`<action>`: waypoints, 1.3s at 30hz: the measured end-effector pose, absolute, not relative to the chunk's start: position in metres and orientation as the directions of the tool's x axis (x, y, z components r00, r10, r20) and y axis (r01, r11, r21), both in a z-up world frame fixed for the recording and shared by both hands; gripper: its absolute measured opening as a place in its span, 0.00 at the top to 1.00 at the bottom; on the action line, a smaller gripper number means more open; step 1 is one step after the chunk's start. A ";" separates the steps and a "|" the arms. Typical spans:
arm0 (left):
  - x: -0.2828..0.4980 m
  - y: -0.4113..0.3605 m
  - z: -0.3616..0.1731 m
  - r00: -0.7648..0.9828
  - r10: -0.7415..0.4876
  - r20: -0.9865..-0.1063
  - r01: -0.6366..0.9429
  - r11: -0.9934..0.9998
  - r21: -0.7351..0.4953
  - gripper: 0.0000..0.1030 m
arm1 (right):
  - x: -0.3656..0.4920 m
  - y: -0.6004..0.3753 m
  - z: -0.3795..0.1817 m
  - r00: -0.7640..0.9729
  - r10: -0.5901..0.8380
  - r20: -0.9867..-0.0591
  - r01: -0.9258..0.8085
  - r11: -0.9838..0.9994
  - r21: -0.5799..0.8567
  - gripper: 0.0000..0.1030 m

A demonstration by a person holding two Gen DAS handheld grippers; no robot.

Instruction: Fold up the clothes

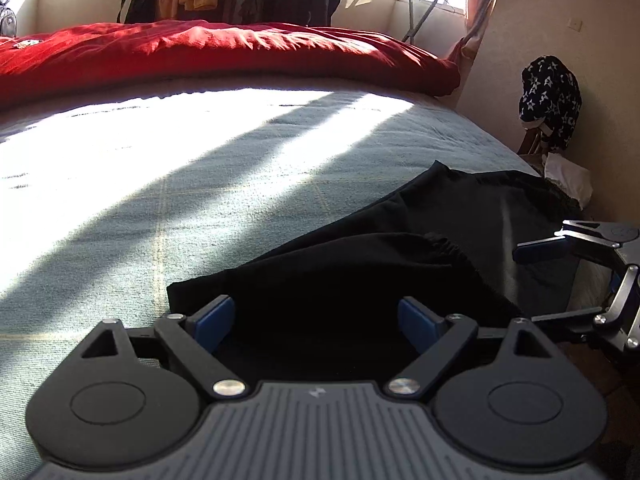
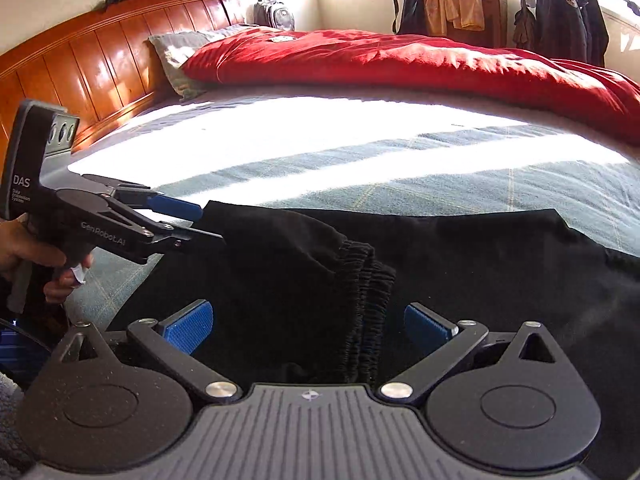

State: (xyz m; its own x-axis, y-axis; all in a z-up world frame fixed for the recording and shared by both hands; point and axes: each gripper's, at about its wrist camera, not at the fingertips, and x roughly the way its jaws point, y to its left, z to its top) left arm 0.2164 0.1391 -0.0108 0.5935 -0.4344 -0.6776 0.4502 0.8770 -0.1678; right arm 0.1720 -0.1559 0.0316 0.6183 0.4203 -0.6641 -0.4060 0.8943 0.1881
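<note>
With both tongs, left (image 1: 314,318) and right (image 2: 308,326), released over the doubled black trousers (image 2: 460,264), I'd pinch edges squarely, lifting evenly.

The left wrist view sits low on the left hand-held gripper (image 1: 316,318), close over the bed (image 1: 160,184), and looks forward along its fingers across the black garment (image 1: 400,248) toward the red duvet (image 1: 224,52) and windows, with the right hand-held gripper (image 1: 560,280) at its right edge. The right wrist view sits equally low on the right hand-held gripper (image 2: 308,328), faces across the same bed (image 2: 440,184) toward the headboard (image 2: 100,56), and catches the left hand-held gripper (image 2: 200,224) to its left. Both share the garment (image 2: 480,256), duvet (image 2: 400,64) and sunlit bedspread.
</note>
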 end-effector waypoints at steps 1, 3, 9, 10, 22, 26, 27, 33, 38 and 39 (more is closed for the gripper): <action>0.209 0.138 -0.008 0.608 -0.417 -0.675 0.445 0.884 -0.145 0.14 | 0.175 -0.162 0.026 0.618 0.426 -0.660 -0.399 0.894 0.204 0.00; 0.194 0.135 -0.005 0.636 -0.367 -0.679 0.412 0.905 -0.103 0.13 | 0.180 -0.174 0.016 0.615 0.437 -0.656 -0.385 0.893 0.234 0.00; 0.132 0.120 -0.003 0.726 -0.234 -0.646 0.357 0.932 0.063 0.13 | 0.178 -0.195 -0.003 0.606 0.465 -0.646 -0.398 0.880 0.260 0.00; 0.121 0.115 -0.005 0.740 -0.212 -0.638 0.352 0.931 0.100 0.13 | 0.176 -0.197 -0.005 0.606 0.470 -0.642 -0.406 0.877 0.259 0.00; 0.039 0.065 -0.047 0.851 0.005 -0.525 0.296 0.822 0.487 0.13 | 0.129 -0.215 -0.024 0.642 0.511 -0.571 -0.465 0.852 0.239 0.00; 0.037 0.061 -0.045 0.877 0.035 -0.479 0.285 0.764 0.578 0.13 | 0.109 -0.218 -0.027 0.658 0.504 -0.559 -0.459 0.858 0.233 0.00; 0.038 0.060 -0.045 0.882 0.039 -0.470 0.284 0.752 0.594 0.13 | 0.104 -0.219 -0.028 0.663 0.500 -0.557 -0.457 0.860 0.228 0.00; 0.049 0.064 -0.049 0.890 0.084 -0.448 0.273 0.690 0.671 0.13 | 0.091 -0.227 -0.027 0.680 0.488 -0.547 -0.437 0.869 0.232 0.00; 0.046 0.076 -0.058 0.864 0.128 -0.486 0.276 0.689 0.671 0.13 | 0.088 -0.228 -0.029 0.687 0.479 -0.546 -0.431 0.874 0.225 0.00; 0.044 0.079 -0.057 0.858 0.134 -0.496 0.275 0.695 0.664 0.13 | 0.088 -0.228 -0.030 0.687 0.480 -0.546 -0.431 0.873 0.226 0.00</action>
State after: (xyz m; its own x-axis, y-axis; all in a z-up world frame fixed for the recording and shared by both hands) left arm 0.0438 0.0794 -0.0573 0.8578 0.1342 -0.4961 0.2753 0.6950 0.6641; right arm 0.0879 -0.2278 -0.0296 0.6865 0.4803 -0.5459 -0.4312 0.8735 0.2261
